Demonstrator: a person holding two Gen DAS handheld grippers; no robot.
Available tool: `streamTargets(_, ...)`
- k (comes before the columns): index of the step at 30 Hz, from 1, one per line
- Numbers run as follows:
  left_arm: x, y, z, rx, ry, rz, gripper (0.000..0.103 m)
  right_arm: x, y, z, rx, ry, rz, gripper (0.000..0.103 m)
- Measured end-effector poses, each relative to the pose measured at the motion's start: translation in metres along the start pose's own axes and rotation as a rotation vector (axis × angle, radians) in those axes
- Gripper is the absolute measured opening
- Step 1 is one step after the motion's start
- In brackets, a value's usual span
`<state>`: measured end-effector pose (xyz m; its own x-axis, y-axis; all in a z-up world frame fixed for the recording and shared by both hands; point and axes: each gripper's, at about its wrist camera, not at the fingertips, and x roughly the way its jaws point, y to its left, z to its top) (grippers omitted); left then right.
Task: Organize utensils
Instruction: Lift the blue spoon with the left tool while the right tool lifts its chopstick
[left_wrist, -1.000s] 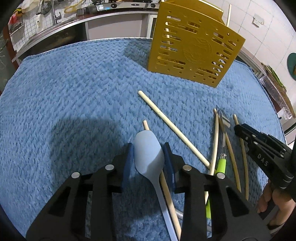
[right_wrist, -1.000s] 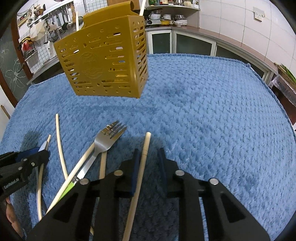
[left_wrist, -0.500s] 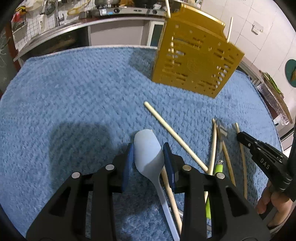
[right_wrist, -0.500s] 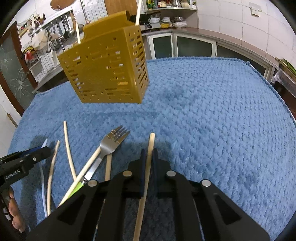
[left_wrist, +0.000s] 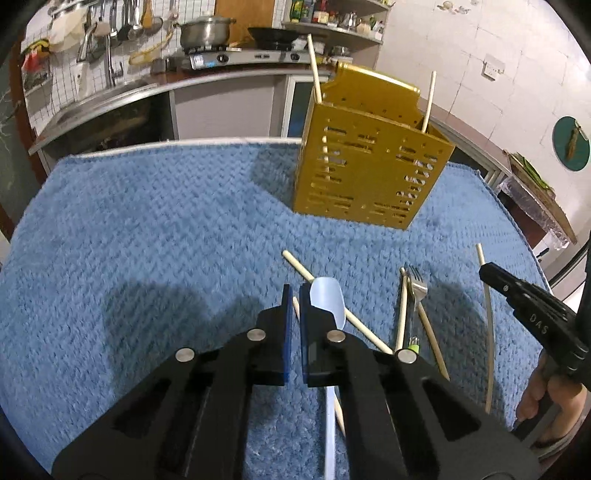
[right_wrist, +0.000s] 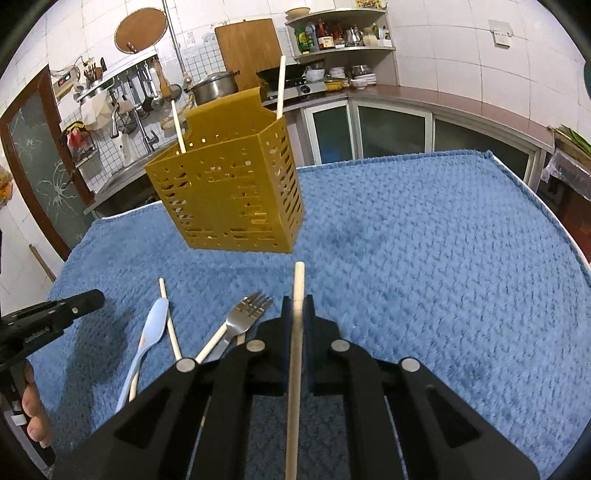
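A yellow slotted utensil holder (left_wrist: 369, 162) stands on the blue towel with two chopsticks upright in it; it also shows in the right wrist view (right_wrist: 229, 188). My left gripper (left_wrist: 295, 291) is shut and empty, lifted above the towel; the pale blue spoon (left_wrist: 327, 299) lies just right of it. My right gripper (right_wrist: 298, 302) is shut on a wooden chopstick (right_wrist: 297, 332) and holds it raised, pointing toward the holder. A fork (right_wrist: 243, 317) and the spoon (right_wrist: 147, 339) lie on the towel to its left.
Several loose chopsticks (left_wrist: 332, 306) lie among the fork (left_wrist: 417, 291) on the towel (left_wrist: 147, 229). The kitchen counter with stove and sink runs behind the table. The towel's right edge (right_wrist: 535, 192) drops off.
My left gripper closed without the spoon and rose, the spoon now beside it. My right gripper closed on the chopstick and lifted it off the towel.
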<state>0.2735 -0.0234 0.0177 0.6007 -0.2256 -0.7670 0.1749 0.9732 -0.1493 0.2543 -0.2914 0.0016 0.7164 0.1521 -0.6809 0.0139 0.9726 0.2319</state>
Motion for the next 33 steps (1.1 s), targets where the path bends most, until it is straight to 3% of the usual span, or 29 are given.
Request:
streamTargets(3, 0.010, 0.004, 0.002, -0.035, 0.053, -0.029, 0.003, 0.002, -0.002, -0.002, -0.007, 0.017, -0.007, 0.006)
streamTargets(4, 0.012, 0.003, 0.002, -0.039, 0.060, -0.035, 0.010, 0.004, -0.002, -0.002, -0.007, 0.024, -0.010, 0.006)
streamTargets(5, 0.015, 0.002, 0.002, -0.033, 0.066, -0.036, 0.028, 0.006, -0.003, -0.003, -0.006, 0.029, -0.011, 0.006)
streamTargets(7, 0.022, -0.004, 0.002, -0.007, 0.079, -0.021, 0.048, 0.008, -0.004, -0.006, -0.003, 0.037, -0.017, 0.006)
streamTargets(8, 0.024, -0.005, 0.001, 0.001, 0.082, -0.019, 0.049, 0.009, -0.006, -0.007, -0.001, 0.042, -0.018, 0.006)
streamTargets(12, 0.036, -0.004, -0.004, 0.002, 0.139, -0.050, 0.048, 0.013, -0.011, -0.011, 0.009, 0.055, -0.028, 0.006)
streamTargets(14, 0.039, -0.006, -0.010, 0.013, 0.163, -0.064, 0.031, 0.016, -0.014, -0.012, 0.019, 0.062, -0.032, 0.006)
streamTargets(16, 0.040, -0.012, -0.017, 0.053, 0.183, -0.064, 0.023, 0.018, -0.016, -0.012, 0.025, 0.066, -0.036, 0.006)
streamTargets(28, 0.058, -0.032, -0.012, 0.126, 0.259, -0.010, 0.013, 0.024, -0.014, -0.010, 0.013, 0.089, -0.045, 0.006)
streamTargets(33, 0.061, -0.028, -0.008, 0.102, 0.269, -0.009, 0.010, 0.022, -0.013, -0.008, 0.009, 0.083, -0.044, 0.006)
